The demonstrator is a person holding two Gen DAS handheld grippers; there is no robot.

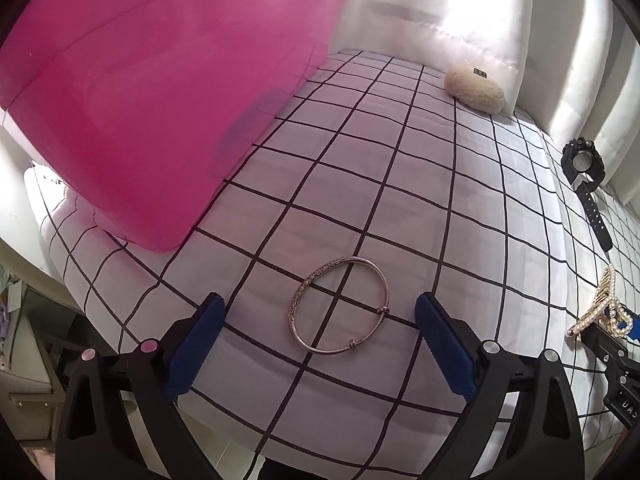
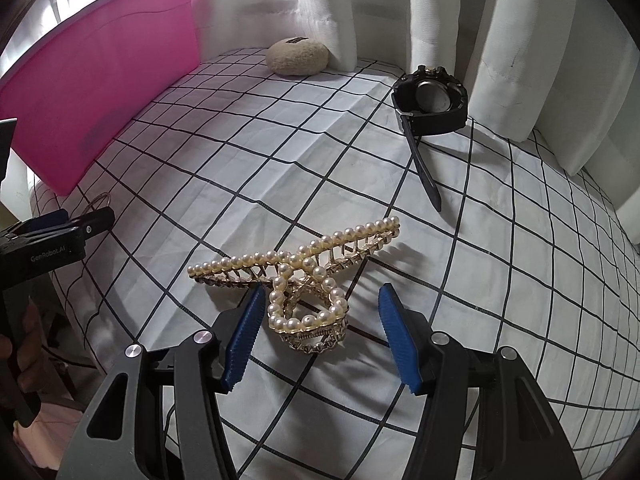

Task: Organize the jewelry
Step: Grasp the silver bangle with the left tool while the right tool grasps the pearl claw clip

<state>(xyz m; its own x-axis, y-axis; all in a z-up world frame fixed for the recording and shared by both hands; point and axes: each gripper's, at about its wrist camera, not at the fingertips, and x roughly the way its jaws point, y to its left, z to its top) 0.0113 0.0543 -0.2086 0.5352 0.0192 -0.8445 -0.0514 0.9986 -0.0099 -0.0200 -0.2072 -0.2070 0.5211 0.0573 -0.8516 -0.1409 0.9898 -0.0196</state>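
The left claw (image 1: pixel 320 344) is wide open and holds nothing. A silver bangle (image 1: pixel 339 306) lies flat on the grid cloth (image 1: pixel 400 184) between its blue pads (image 1: pixel 200 344), touching neither. The cloth, white with black lines, covers the desk. A pink bin (image 1: pixel 140 100) stands on the cloth to the left of the bangle, well apart from it.

The right claw (image 2: pixel 320 340) is also open, with nothing gripped. A pearl hair clip (image 2: pixel 308 284) rests on the cloth, its looped handle end lying between the two pads (image 2: pixel 244 340). The left pad sits just beside the loop, perhaps touching it; the right pad stands apart. The clip's long toothed bar stretches across the cloth beyond the fingertips.

A black watch (image 2: pixel 430 100) sits farther back on the right, near the white curtain (image 2: pixel 500 40), its strap trailing toward the clip. A beige fuzzy pad (image 2: pixel 298 56) lies at the far edge of the cloth against the curtain. In the right view, the left claw shows at the left edge, below the bin.
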